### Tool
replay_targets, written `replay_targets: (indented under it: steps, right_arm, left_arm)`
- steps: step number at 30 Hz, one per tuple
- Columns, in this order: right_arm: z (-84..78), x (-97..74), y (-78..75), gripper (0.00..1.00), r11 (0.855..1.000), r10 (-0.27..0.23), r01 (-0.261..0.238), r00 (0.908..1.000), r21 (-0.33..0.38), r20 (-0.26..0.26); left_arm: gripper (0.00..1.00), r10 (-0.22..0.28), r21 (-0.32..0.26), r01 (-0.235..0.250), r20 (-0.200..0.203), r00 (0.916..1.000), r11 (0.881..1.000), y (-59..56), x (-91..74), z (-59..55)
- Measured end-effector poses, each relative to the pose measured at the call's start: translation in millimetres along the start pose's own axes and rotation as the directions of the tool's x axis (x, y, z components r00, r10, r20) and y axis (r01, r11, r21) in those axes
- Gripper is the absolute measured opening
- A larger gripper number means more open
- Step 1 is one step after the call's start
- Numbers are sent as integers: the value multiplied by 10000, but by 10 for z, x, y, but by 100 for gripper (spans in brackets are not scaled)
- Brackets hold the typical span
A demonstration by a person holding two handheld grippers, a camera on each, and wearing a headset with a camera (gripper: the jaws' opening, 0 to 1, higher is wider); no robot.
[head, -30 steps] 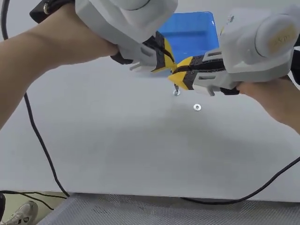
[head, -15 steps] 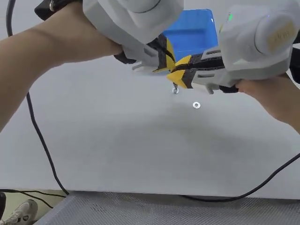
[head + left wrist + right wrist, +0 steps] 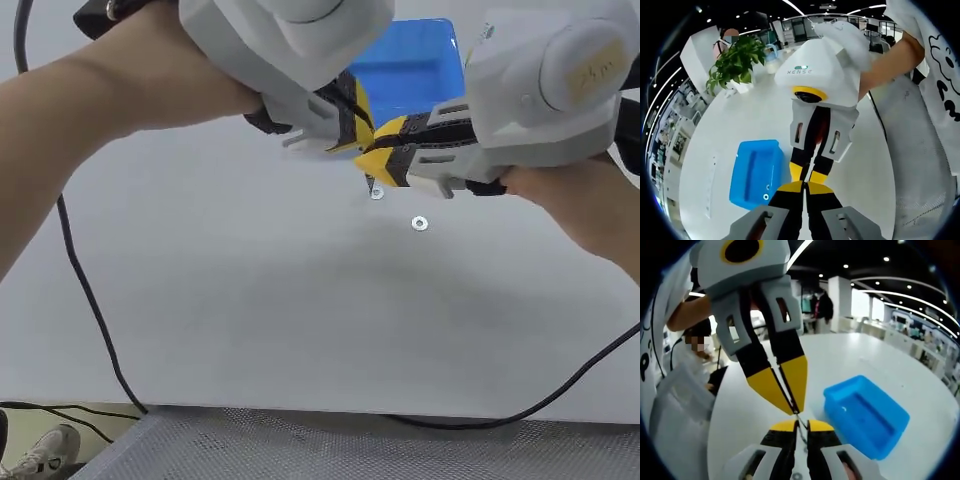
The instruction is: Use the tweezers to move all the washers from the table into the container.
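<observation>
Washer at tweezers tip, just below right gripper fingertips

A plain white table spreads under the jaws and back toward the near edge, where a grey perforated metal panel runs along it. In the left gripper view, far beyond the jaws and to their left, a leafy potted plant stands on the white top, with glass partitions and ceiling light strips behind. In the right gripper view, a white pillar rises beyond the jaws, slightly to their right, under a dark ceiling dotted with round spotlights.
</observation>
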State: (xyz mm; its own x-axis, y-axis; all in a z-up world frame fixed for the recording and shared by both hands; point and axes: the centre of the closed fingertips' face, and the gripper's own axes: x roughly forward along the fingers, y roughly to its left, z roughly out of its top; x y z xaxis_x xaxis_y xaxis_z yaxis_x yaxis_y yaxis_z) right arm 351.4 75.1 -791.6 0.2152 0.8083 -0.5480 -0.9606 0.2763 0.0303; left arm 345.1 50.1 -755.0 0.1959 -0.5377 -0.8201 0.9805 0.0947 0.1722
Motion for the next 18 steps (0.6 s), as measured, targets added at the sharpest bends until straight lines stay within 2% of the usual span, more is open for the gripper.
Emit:
replay_targets:
  steps: [18]
  right_arm:
    - [-24, -25, 22, 4, 10000, 63, -62, 10000, 48, -67]
  left_arm:
    - [0, -115, -25, 115, -23, 9999, 9999, -16, 16, 19]
